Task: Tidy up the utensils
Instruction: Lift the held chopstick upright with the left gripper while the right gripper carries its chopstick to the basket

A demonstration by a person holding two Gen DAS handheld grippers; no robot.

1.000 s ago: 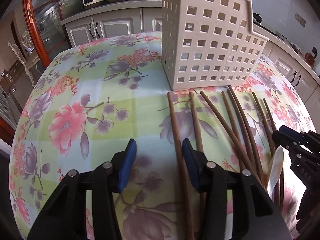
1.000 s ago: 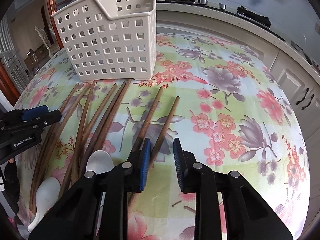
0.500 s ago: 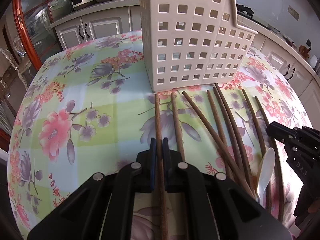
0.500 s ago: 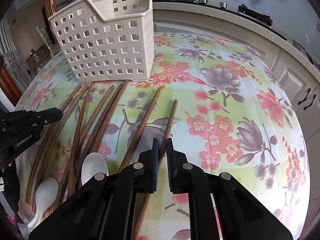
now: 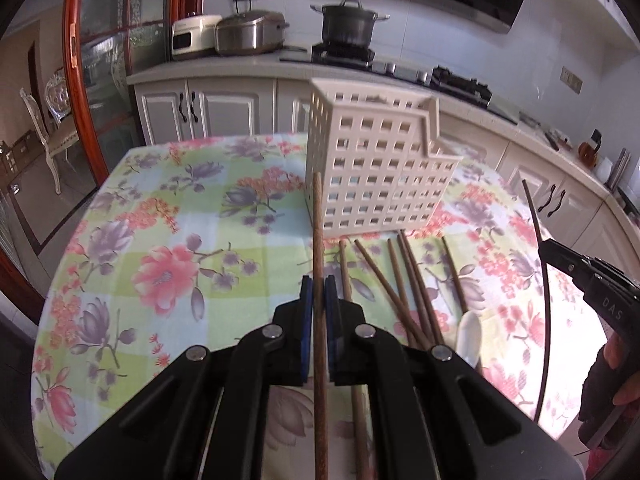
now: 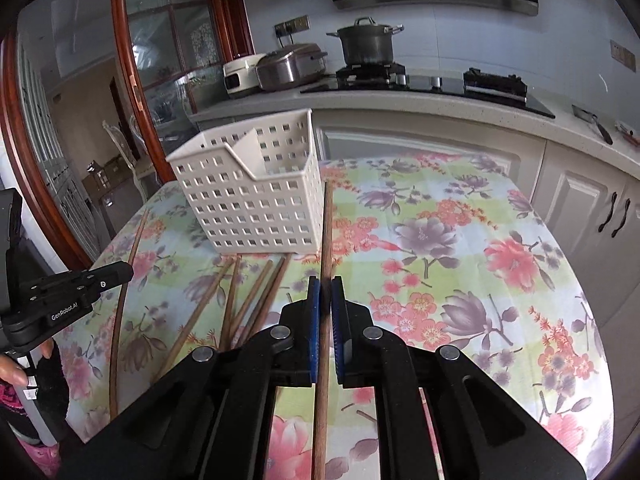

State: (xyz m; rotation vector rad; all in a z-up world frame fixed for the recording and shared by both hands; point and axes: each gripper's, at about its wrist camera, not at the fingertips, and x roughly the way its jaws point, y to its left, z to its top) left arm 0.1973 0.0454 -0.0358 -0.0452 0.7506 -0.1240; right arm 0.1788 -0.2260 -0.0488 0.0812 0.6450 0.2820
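My left gripper [image 5: 319, 285] is shut on a brown wooden chopstick [image 5: 318, 232], lifted off the table and pointing at the white perforated basket [image 5: 376, 168]. My right gripper [image 6: 325, 285] is shut on another wooden chopstick [image 6: 326, 236], also raised, its tip beside the basket [image 6: 256, 196]. Several more chopsticks [image 5: 404, 280] and a white spoon [image 5: 469, 338] lie on the floral tablecloth in front of the basket. The left gripper and its chopstick show at the left of the right wrist view [image 6: 120, 272]; the right gripper with its chopstick shows in the left wrist view [image 5: 552, 246].
The floral-cloth table [image 5: 172, 240] stands before a kitchen counter [image 6: 400, 100] with a pot, cookers and a stove. White cabinets lie behind and to the right. A glass door with a red frame [image 5: 76, 80] and a chair are at the left.
Both grippers, shut on a chopstick each half a second ago, have lifted them off the table and tilted upward. The basket now looks farther and lower.
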